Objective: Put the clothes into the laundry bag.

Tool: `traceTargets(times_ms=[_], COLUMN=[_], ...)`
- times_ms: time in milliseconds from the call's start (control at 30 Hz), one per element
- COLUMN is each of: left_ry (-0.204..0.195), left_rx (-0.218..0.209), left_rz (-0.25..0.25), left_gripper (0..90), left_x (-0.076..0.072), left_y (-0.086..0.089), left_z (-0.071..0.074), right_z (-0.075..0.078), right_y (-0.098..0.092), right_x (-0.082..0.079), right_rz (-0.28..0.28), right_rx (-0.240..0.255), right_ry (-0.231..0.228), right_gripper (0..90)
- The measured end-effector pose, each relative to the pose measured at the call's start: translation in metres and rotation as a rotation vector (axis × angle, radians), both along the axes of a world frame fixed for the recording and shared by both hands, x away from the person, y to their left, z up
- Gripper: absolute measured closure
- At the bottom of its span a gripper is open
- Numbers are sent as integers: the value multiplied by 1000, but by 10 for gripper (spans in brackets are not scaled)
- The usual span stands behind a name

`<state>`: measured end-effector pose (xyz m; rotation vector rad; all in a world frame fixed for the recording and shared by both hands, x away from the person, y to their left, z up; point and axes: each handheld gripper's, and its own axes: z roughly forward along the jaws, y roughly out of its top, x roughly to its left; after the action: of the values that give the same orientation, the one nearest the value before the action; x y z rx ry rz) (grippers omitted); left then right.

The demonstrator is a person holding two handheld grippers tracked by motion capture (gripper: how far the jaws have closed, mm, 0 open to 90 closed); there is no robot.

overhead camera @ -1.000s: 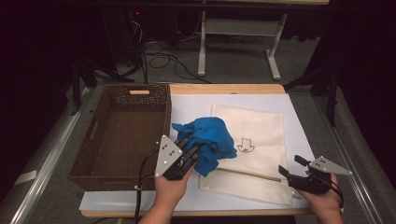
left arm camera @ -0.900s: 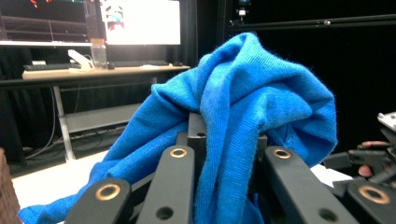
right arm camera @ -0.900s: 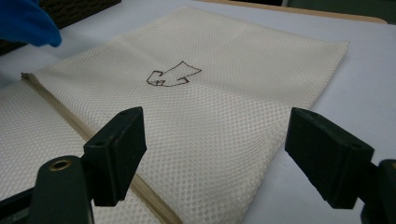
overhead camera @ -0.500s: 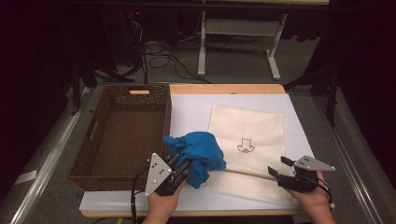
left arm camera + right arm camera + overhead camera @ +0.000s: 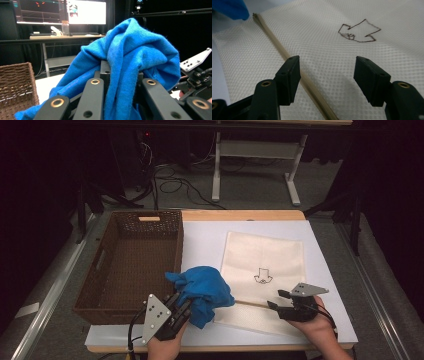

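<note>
the left gripper [image 5: 181, 306] is clamped on a bunched blue cloth [image 5: 204, 290], held just beside the wicker basket [image 5: 102, 282] at the worktop's [image 5: 200, 240] near edge. the right gripper [image 5: 276, 300], jaws apart and just closing with nothing between them, hovers over the white mesh bag [image 5: 265, 257] by its zipper [image 5: 287, 56].

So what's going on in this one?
A person at a table works with a hand-held gripper in each hand. The left hand-held gripper is shut on a bunched blue cloth, held beside a brown wicker basket. The right hand-held gripper hovers over a white mesh bag with an arrow drawn on it; its jaws have just been closing, stand apart near the bag's zipper edge, and pinch nothing yet.
</note>
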<state>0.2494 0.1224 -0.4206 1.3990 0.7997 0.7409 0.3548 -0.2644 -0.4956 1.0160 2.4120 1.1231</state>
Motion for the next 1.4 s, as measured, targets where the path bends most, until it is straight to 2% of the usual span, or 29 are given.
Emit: traceTargets(times_ms=[100,233,300,367,433,500,633,767,933,1000,1067,1267,1400], left_ry=[2,5,5,2,1,4,-1,-2,2,4,5,6,5], left_rx=[0,-8,-6,-4,-1,-5,1,9,4,2,2,-6,-14], left_rz=[9,10,8,6,7,4,-5,-13,-9,-5,-3,5,8], left_gripper=[794,794,794,794,793,793,793,793,792,792,792,792,792], left_x=[-2,-2,-1,1,2,3,4,5,7,7,7,7,7], left_y=[1,2,2,2,2,2,-1,-3,-4,-4,-4,-3,-2], left_z=[-1,-1,-1,-1,-1,-1,-1,-1,-1,-2,-2,-2,-1], right_z=[-4,-7,-8,-7,-8,-10,-9,-11,-13,-13,-13,-14,-13], right_y=[5,6,5,2,-2,-5,-3,-2,1,2,2,-2,-1], right_x=[1,3,4,5,6,6,0,-1,-3,-4,-3,3,4], right_rz=[26,26,11,-12,-28,-12,20,44,61,65,52,18,14], right_rx=[-25,-54,-73,-64,-75,-75,-80,-71,-78,-108,-113,-89,-90], right_ry=[23,40,43,48,58,74,60,77,63,51,40,49,51], right_gripper=[458,553,624,673,706,706,682,599,533,582,651,853,877])
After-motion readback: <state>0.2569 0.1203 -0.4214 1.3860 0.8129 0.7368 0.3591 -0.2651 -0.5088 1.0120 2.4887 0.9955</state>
